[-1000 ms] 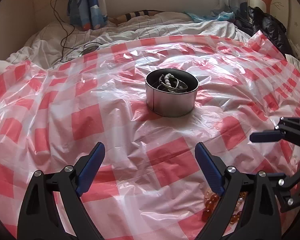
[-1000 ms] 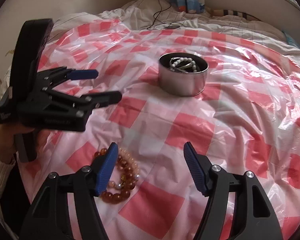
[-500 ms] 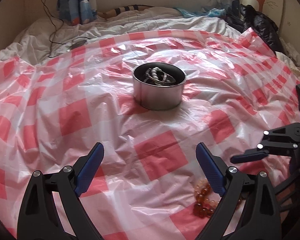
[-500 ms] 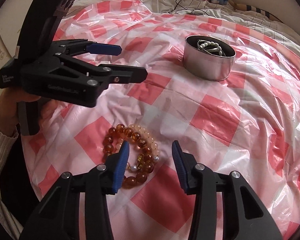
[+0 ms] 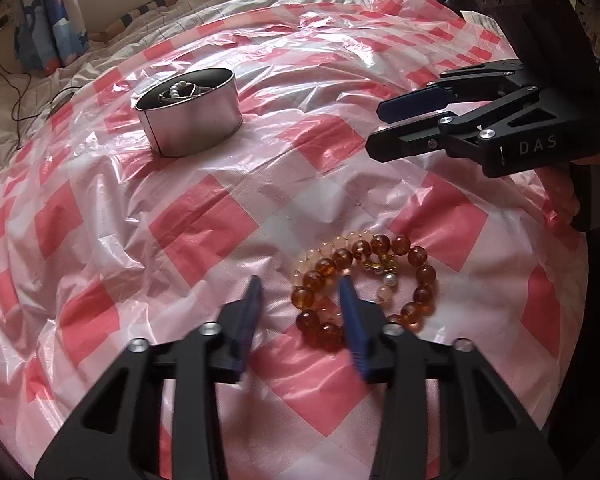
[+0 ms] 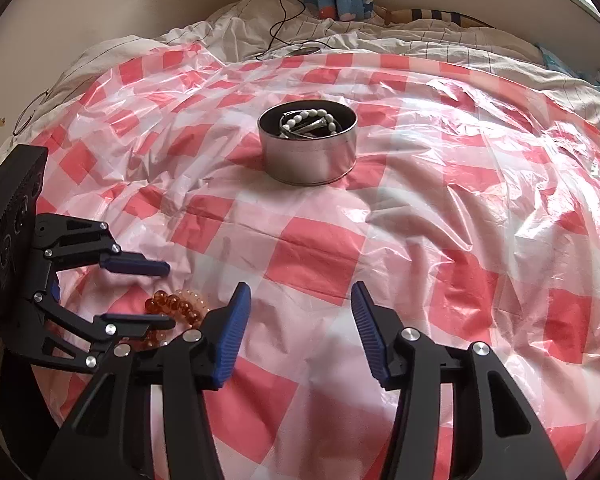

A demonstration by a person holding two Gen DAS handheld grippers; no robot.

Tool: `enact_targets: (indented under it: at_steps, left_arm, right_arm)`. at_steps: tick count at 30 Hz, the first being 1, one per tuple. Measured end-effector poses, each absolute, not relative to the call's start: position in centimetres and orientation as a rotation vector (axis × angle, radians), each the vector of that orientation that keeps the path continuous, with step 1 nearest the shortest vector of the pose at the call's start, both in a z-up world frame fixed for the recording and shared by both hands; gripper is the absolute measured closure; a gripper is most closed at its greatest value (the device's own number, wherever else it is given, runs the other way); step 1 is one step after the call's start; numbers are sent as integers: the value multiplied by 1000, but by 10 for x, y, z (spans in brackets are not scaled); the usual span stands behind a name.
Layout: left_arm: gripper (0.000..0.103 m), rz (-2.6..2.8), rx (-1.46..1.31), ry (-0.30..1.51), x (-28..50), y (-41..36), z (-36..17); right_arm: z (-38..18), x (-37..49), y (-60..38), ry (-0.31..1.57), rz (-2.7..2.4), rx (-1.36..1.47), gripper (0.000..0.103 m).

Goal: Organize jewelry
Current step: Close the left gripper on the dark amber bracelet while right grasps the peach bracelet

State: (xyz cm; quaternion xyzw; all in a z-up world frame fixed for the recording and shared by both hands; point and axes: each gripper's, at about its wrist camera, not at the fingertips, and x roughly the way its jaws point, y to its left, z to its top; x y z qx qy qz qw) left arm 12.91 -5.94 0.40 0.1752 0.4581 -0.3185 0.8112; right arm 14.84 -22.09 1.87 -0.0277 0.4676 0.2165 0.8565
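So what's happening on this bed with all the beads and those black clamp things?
A person is tidying jewelry with a black two-finger gripper in each hand. The left gripper is closing over the amber and pale bead bracelets lying on the red-and-white checked plastic sheet; one blue finger sits inside the loop, though nothing looks pinched yet. The right gripper hangs beside it, jaws opening, with nothing between them. The round silver metal tin further back already holds white beads and metal pieces.
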Motion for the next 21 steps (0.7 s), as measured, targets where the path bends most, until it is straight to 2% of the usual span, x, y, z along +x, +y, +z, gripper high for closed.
enact_targets:
  at_steps: [1,2,12,21]
  left_arm:
    - [90,-685,374,989,129,-60,3]
    - [93,-690,368,993,128,-60,3]
    - [93,-745,49,988,147,-4,32]
    - [93,-638,53,970,159,18,37]
  right_arm:
    - [18,149,-218,984,459,-66,51]
    - [17,149,-217,986,464,-72,51]
    - [6,142,-192,1017,560,-118,51]
    - [-6,129,-152,1005,644,-191,51]
